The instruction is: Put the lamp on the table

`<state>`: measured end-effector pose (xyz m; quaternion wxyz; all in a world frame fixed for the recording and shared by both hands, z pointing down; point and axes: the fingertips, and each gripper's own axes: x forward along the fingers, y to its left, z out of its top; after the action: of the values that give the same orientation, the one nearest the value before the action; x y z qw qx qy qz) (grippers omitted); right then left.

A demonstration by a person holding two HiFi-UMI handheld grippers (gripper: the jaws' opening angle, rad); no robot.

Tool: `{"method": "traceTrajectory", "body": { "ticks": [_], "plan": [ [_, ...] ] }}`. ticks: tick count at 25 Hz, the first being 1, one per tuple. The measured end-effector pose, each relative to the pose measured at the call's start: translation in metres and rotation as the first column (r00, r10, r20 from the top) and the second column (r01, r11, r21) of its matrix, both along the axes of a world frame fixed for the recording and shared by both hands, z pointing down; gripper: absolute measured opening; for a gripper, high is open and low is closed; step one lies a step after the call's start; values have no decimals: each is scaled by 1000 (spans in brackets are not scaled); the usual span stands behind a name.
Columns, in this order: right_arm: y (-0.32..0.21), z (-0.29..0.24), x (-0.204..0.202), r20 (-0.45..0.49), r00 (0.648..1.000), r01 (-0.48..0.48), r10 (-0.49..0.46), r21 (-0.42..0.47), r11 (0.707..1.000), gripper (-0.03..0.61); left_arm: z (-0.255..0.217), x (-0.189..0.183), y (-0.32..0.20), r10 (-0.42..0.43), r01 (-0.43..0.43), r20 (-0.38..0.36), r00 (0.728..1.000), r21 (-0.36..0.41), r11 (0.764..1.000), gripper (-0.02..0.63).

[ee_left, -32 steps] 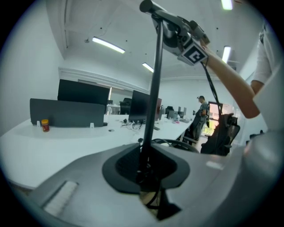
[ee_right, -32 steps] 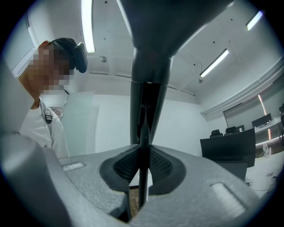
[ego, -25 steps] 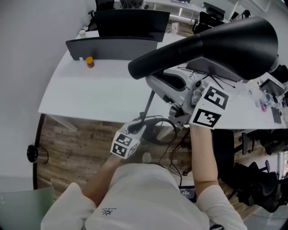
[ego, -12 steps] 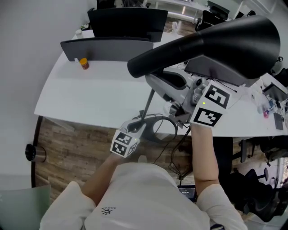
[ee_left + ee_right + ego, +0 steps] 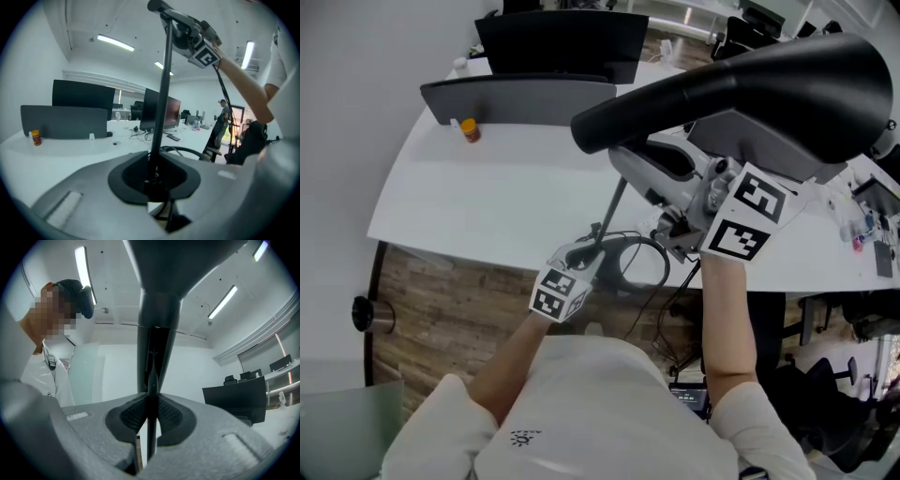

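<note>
I carry a black lamp in both grippers above the near edge of the white table (image 5: 497,202). Its big black shade (image 5: 759,89) fills the upper right of the head view. The thin pole (image 5: 614,211) runs down to a ring base (image 5: 639,262) with a trailing cable. My left gripper (image 5: 592,253) is shut on the pole low down, just above the base; the left gripper view shows the pole (image 5: 162,89) rising from the pads (image 5: 152,180). My right gripper (image 5: 628,167) is shut on the pole right under the shade (image 5: 154,310).
On the table stand a grey partition (image 5: 516,98), a dark monitor (image 5: 562,42) and a small orange-capped bottle (image 5: 469,129). More screens, cables and clutter lie at the table's right end (image 5: 862,225). A black office chair (image 5: 848,375) stands on the wooden floor at right.
The lamp and both grippers have drifted slightly up and to the right. Both grips on the pole are unchanged.
</note>
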<state>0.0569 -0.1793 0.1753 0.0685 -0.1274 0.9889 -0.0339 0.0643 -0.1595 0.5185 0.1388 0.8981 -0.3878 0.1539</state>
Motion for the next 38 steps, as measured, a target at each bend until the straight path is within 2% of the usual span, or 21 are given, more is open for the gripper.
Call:
{"method": "traceTrajectory", "body": {
  "ticks": [9, 16, 27, 38],
  "plan": [
    [-11, 5, 0, -5, 1000, 6, -6, -10, 1000, 32, 6, 1, -7, -7, 7, -2, 1000, -11, 1000, 55],
    [-37, 11, 4, -4, 1000, -23, 23, -20, 1000, 32, 11, 3, -33, 19, -19, 2, 1000, -21, 1000, 55],
    [-111, 18, -14, -54, 997, -59, 58, -10, 998, 31, 19, -5, -119, 90, -90, 12, 996, -23, 996, 55],
    [-192, 51, -33, -89, 989, -121, 118, -31, 992, 32, 53, -18, -204, 157, -155, 33, 987, -53, 986, 55]
  ]
}}
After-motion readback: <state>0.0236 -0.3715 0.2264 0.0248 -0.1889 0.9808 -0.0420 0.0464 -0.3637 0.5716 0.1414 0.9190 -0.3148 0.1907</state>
